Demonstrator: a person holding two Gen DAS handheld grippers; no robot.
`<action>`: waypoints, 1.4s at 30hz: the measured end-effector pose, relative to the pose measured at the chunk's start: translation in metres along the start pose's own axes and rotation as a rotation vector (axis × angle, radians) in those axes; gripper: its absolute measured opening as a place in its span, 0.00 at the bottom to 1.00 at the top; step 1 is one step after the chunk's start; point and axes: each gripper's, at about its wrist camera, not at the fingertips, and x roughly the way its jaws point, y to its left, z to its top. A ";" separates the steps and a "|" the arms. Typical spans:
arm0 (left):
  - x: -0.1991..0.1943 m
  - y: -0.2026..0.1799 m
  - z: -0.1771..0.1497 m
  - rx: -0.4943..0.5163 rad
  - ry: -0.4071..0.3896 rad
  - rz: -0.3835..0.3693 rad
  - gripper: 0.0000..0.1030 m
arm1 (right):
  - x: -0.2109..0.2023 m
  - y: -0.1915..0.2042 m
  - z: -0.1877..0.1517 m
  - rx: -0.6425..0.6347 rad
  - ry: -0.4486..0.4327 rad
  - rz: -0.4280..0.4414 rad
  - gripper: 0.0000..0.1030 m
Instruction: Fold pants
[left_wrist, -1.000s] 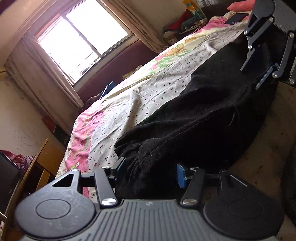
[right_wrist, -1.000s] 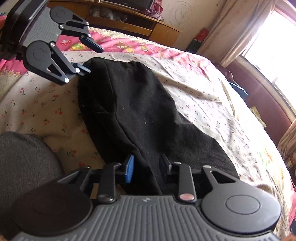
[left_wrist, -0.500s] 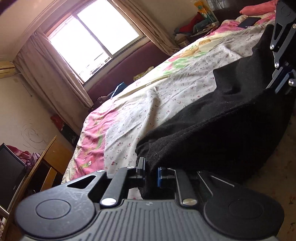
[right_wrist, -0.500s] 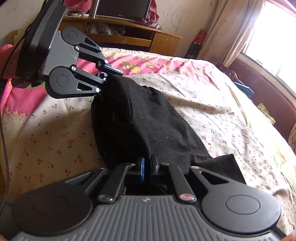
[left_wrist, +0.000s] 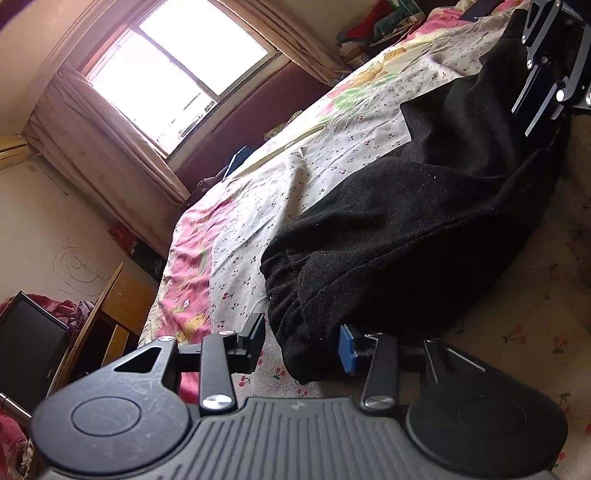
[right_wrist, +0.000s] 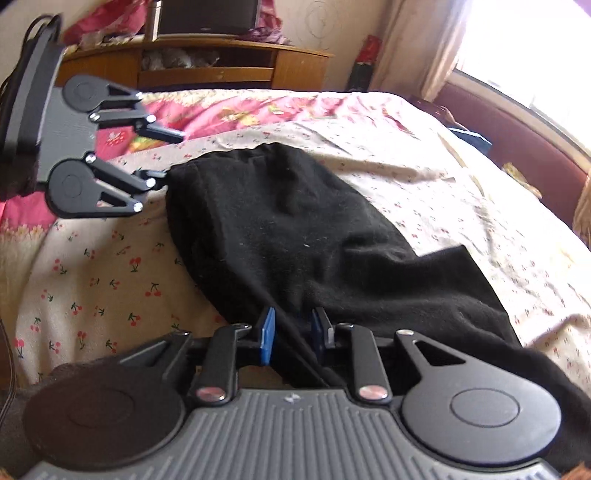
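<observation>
With both the left gripper and right gripper spread wide and gripping nothing, the black pants on the bedsheet could slump out of their fold.

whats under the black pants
The cherry-print bedsheet shows all around the black pants, which lie on it. Whatever lies directly beneath the cloth is covered and cannot be seen.

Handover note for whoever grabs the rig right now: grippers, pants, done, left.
Left gripper: open, jaws either side of the pants' gathered end, not clamped.
Right gripper: open, the other end of the fabric between its jaws, loose.
Black pants: flat on the cherry-print bedsheet, doubled lengthwise, one corner sticking out toward the window side.
Done: a first fold looks laid down and let go.
Left: probably tidy that corner, then fold end to end.
</observation>
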 end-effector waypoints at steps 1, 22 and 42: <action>-0.003 -0.001 0.001 0.002 0.007 0.012 0.55 | -0.007 -0.014 -0.004 0.051 0.003 -0.017 0.22; 0.008 -0.143 0.189 -0.072 -0.284 -0.393 0.62 | -0.126 -0.294 -0.188 1.014 -0.092 -0.488 0.24; 0.035 -0.234 0.261 -0.127 -0.311 -0.570 0.63 | -0.114 -0.360 -0.246 1.297 -0.096 -0.500 0.17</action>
